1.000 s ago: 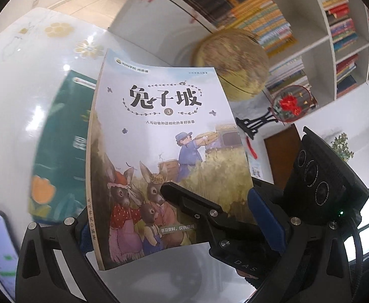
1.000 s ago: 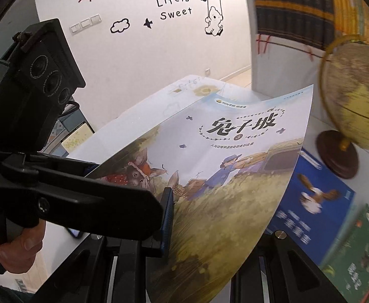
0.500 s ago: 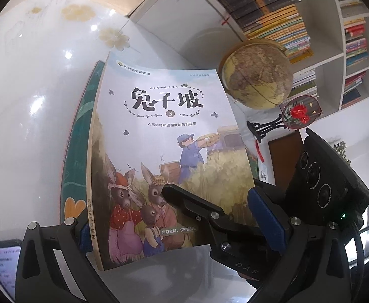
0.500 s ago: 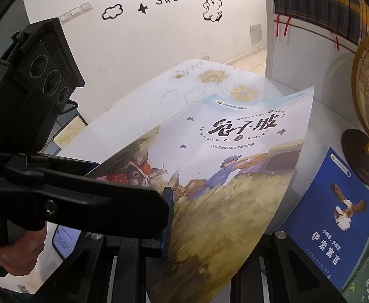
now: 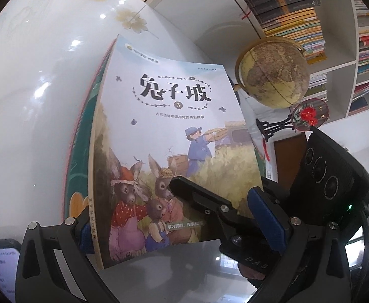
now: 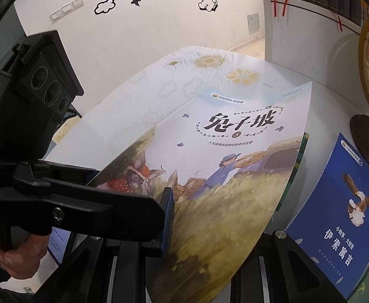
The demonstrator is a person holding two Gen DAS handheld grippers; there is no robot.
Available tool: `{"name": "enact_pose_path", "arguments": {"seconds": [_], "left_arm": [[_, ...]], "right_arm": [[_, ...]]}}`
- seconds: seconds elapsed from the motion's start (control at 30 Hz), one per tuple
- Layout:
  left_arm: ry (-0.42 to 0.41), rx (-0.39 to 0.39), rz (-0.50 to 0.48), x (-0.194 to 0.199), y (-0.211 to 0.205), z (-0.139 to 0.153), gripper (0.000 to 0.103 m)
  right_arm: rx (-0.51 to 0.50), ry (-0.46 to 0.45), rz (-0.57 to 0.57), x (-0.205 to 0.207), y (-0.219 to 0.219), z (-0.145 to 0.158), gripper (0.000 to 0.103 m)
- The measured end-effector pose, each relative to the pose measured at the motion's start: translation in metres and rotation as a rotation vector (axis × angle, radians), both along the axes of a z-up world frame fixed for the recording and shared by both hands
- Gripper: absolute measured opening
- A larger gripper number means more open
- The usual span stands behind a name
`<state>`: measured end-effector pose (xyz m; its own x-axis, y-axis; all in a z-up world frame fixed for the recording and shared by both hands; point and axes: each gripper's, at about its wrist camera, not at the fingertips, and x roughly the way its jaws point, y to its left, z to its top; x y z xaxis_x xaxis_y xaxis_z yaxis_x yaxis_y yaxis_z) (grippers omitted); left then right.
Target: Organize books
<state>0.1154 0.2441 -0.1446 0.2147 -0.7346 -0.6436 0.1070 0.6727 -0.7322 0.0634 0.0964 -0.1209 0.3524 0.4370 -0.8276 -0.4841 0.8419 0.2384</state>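
Left wrist view: your left tool (image 5: 134,227) clamps the rabbit book (image 5: 169,136) at its spine corner, long axis running away from you, directly over the green book (image 5: 83,136) on the desk (image 5: 33,88). Right wrist view: right tool (image 6: 209,229) grips the near edge; blue book (image 6: 341,209) lies right.

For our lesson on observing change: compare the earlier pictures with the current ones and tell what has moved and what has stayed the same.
Both claws have carried the rabbit book downward, over the green book on the white table, which it now almost hides. The globe and blue book fill more of the picture. Unchanged: the left claw and right claw grip the book's near edge as before.
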Motion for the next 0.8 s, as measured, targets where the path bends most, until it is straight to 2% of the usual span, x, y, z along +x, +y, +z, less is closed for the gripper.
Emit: {"name": "enact_pose_path", "arguments": {"seconds": [0.1, 0.2, 0.27, 0.3, 0.43, 0.63, 0.8], "left_arm": [[0.011, 0.02, 0.025, -0.004, 0.006, -0.002, 0.101], [0.008, 0.077, 0.045, -0.006, 0.011, 0.0, 0.101], [-0.007, 0.124, 0.06, -0.007, 0.016, 0.003, 0.101], [-0.014, 0.138, 0.068, -0.008, 0.018, 0.005, 0.101], [-0.002, 0.181, 0.106, -0.009, 0.029, 0.001, 0.101], [0.022, 0.197, 0.151, -0.011, 0.038, -0.004, 0.101], [0.0, 0.21, 0.146, -0.015, 0.035, 0.004, 0.101]], "right_arm": [[0.01, 0.018, -0.005, 0.002, -0.001, -0.002, 0.024], [0.021, 0.043, -0.025, 0.008, -0.005, -0.007, 0.026], [0.045, 0.089, -0.058, 0.012, -0.012, -0.011, 0.044], [0.042, 0.098, -0.075, 0.013, -0.015, -0.013, 0.047], [0.067, 0.12, -0.097, 0.007, -0.026, -0.015, 0.047], [0.09, 0.12, -0.113, -0.001, -0.022, -0.018, 0.048], [0.059, 0.116, -0.109, -0.002, -0.012, -0.017, 0.048]]}}
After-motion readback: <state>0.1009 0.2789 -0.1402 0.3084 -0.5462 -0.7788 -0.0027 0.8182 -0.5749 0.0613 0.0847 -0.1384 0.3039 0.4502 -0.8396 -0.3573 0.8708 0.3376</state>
